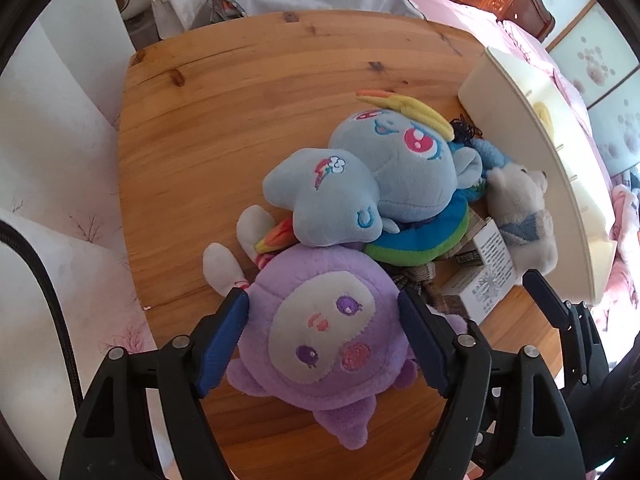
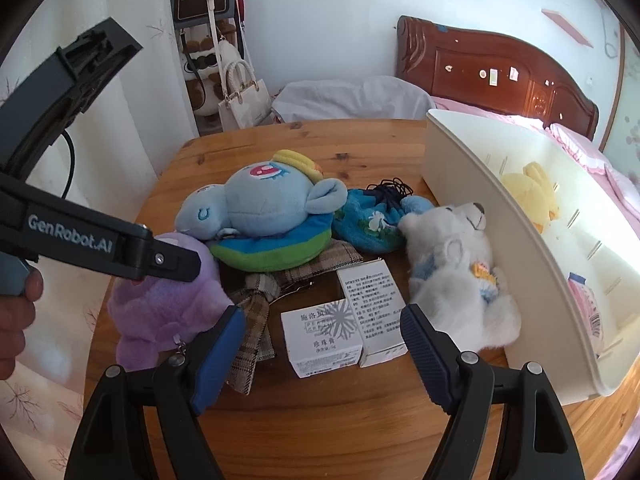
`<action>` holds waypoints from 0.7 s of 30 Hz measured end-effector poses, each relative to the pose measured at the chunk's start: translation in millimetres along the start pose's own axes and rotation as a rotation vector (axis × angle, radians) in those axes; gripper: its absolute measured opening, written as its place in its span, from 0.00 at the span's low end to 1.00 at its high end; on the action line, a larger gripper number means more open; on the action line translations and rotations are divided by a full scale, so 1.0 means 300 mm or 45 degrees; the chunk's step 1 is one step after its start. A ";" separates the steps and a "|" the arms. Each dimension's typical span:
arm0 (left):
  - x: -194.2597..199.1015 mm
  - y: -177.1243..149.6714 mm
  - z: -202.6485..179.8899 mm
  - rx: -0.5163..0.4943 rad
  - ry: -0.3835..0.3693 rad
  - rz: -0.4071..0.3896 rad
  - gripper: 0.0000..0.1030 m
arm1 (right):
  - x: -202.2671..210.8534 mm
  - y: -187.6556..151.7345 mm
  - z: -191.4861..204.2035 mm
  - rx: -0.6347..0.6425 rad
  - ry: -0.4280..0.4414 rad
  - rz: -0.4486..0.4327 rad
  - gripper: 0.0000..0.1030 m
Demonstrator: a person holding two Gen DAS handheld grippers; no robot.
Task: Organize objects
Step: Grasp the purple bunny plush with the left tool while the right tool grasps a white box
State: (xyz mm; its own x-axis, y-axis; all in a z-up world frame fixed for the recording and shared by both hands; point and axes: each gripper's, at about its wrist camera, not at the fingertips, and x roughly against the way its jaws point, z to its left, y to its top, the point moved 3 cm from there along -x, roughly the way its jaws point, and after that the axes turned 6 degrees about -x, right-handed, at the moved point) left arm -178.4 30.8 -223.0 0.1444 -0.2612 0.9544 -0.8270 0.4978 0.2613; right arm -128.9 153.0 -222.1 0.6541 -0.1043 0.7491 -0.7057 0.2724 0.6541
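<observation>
Plushes on table (image 2: 360, 420): four; white boxes: two.

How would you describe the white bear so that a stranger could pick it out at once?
Start at the wooden table and find the cream storage bin on its right side. Lying against the bin's wall is the white bear. Unlike the blue pony and purple plush, it is white and shaggy, with a pale blue top.

left wrist looks steeply down, close; right wrist lower, farther back; both share the wooden table (image 1: 208, 128).
</observation>
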 end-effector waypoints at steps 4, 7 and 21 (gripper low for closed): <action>-0.015 0.001 0.002 -0.013 -0.006 0.018 0.82 | -0.009 -0.010 0.004 -0.013 0.003 0.006 0.78; -0.027 0.000 0.008 -0.005 -0.019 0.037 0.85 | -0.013 -0.018 0.006 -0.006 0.003 0.014 0.74; -0.043 -0.004 0.015 -0.010 -0.025 0.043 0.88 | -0.021 -0.038 0.028 0.048 -0.003 0.014 0.58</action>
State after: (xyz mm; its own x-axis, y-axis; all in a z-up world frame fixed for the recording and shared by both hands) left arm -181.8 29.8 -236.1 0.1060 -0.2605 0.9597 -0.8268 0.5132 0.2306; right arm -127.3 142.4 -233.3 0.6454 -0.1040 0.7567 -0.7228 0.2374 0.6490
